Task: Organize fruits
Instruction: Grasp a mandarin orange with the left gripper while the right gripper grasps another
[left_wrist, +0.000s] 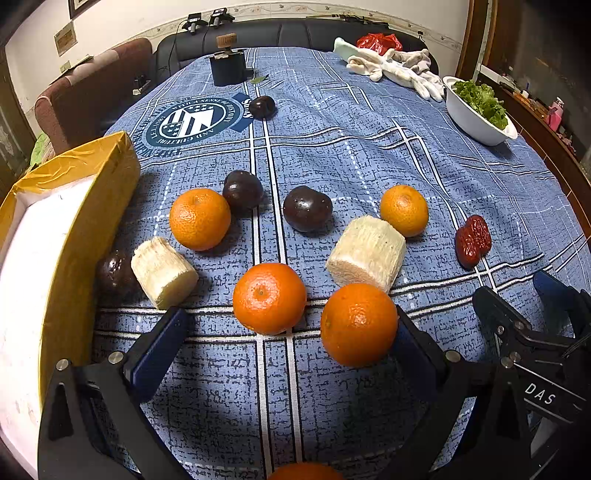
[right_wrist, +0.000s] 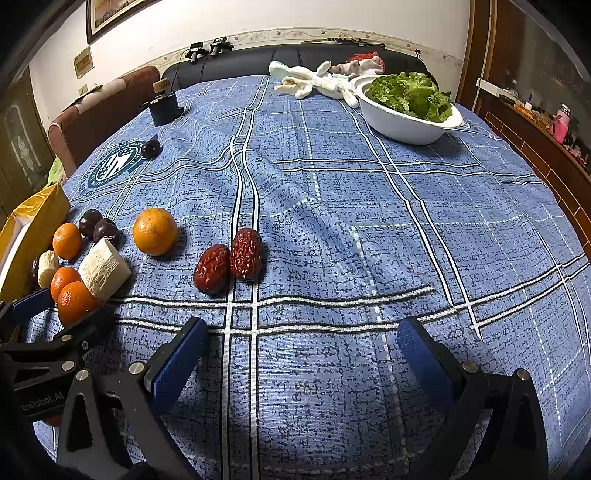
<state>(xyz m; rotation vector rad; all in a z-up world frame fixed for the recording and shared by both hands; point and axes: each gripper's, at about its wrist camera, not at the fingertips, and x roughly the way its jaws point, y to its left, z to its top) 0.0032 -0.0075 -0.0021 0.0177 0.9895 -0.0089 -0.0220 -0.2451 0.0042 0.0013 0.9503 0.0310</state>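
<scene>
Fruit (left_wrist: 269, 298) lies scattered on the blue checked tablecloth (left_wrist: 369, 155), beside a yellow box (left_wrist: 92, 206).
Left gripper (left_wrist: 286, 332) gapes wide around two oranges, gripping neither; right gripper (right_wrist: 301, 341) stands wide and empty near two red dates (right_wrist: 229, 266).

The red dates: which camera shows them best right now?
The right wrist view: both red dates lie side by side, touching, unblocked near centre. The left wrist view shows them only small and distorted near its right edge.
</scene>
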